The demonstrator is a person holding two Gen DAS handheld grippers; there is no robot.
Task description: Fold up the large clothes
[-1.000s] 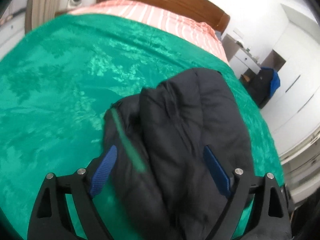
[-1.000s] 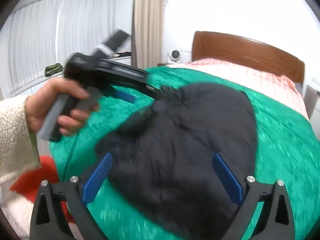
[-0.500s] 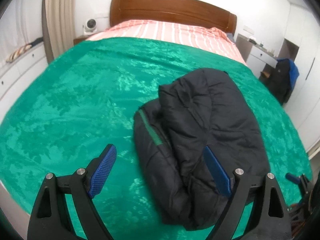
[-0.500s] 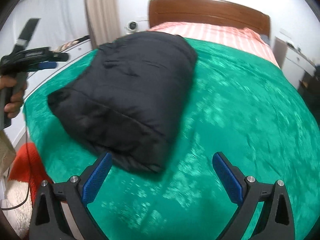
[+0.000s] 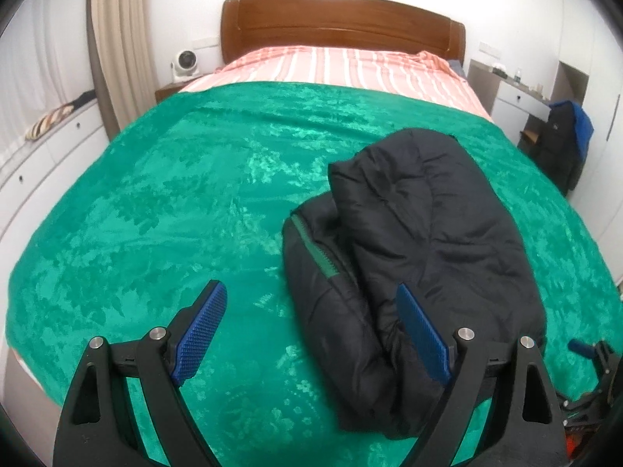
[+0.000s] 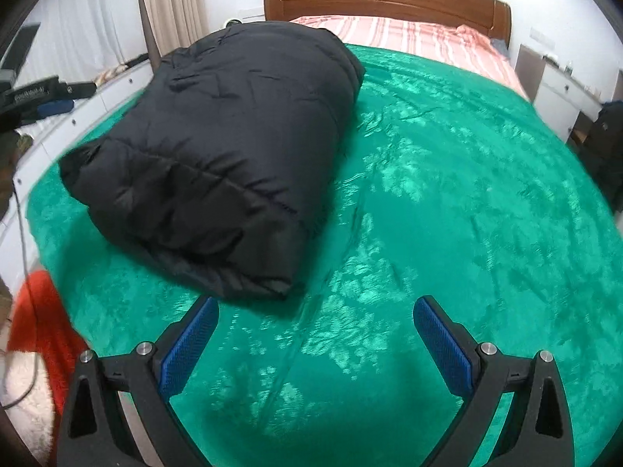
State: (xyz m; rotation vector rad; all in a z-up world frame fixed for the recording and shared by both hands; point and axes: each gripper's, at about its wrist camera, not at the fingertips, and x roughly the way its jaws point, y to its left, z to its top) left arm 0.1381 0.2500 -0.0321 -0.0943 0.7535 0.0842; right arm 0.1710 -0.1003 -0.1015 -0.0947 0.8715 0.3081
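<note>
A folded black jacket (image 5: 424, 241) is shown lying on the green blanket (image 5: 175, 202) of the bed, toward its near edge. The left claw (image 5: 311, 330) and right claw (image 6: 315, 342) are held above the blanket, each spread apart with nothing gripped.

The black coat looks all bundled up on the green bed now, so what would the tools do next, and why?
Probably just draw both tools away. The black coat already lies as a compact bundle on the green blanket, and the left tool and right tool stand open, clear of it, holding nothing.
</note>
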